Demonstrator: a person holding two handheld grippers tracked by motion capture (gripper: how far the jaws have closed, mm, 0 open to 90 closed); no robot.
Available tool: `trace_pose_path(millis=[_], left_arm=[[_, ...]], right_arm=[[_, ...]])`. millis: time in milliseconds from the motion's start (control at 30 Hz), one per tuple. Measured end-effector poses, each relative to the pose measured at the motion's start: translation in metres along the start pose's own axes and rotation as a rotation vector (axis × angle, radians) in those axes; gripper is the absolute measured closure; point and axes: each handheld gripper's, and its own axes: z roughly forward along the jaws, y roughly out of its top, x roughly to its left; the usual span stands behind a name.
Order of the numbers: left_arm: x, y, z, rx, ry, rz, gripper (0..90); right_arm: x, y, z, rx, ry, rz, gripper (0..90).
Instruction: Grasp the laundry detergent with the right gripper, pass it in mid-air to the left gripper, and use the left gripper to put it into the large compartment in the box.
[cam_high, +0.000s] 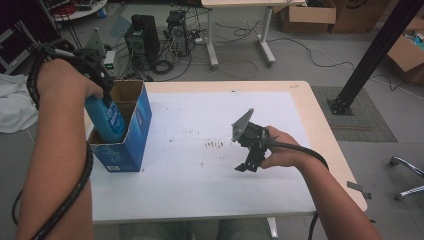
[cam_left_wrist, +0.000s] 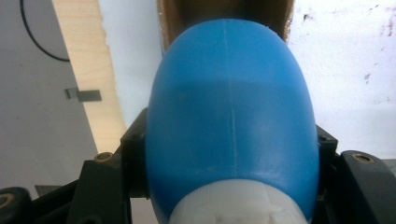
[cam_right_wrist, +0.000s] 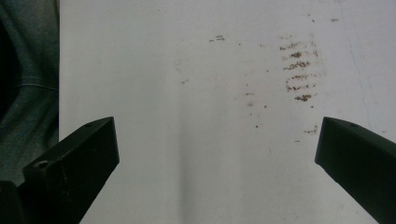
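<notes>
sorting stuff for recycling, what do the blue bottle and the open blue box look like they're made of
Blue bottle: apparently moulded plastic, smooth and semi-glossy, with a thin seam line down its body and a white plastic-looking neck.
Open blue box: cardboard by the look of it, printed blue outside, bare matt brown inside and on the flaps.

Blue bottle (cam_high: 107, 117), blue box (cam_high: 131, 131), white brown-speckled table (cam_high: 200, 185).

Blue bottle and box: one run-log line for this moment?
left tongs: shut on blue bottle | bottle: partly in blue box | right tongs: open, empty
</notes>
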Motion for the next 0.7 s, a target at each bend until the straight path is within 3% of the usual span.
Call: trace_pose_path(millis=[367,700], left_arm=[[-0.004,0.008,0.034,-0.009,0.036,0.037,38.6],[-0.008,0.014,0.066,-0.009,0.037,0.063,38.6]], right_arm=[[0.001,0.000,0.000,-0.001,0.002,0.003,0.0],[0.001,-0.004,0.000,-0.007,0.001,0.013,0.0]])
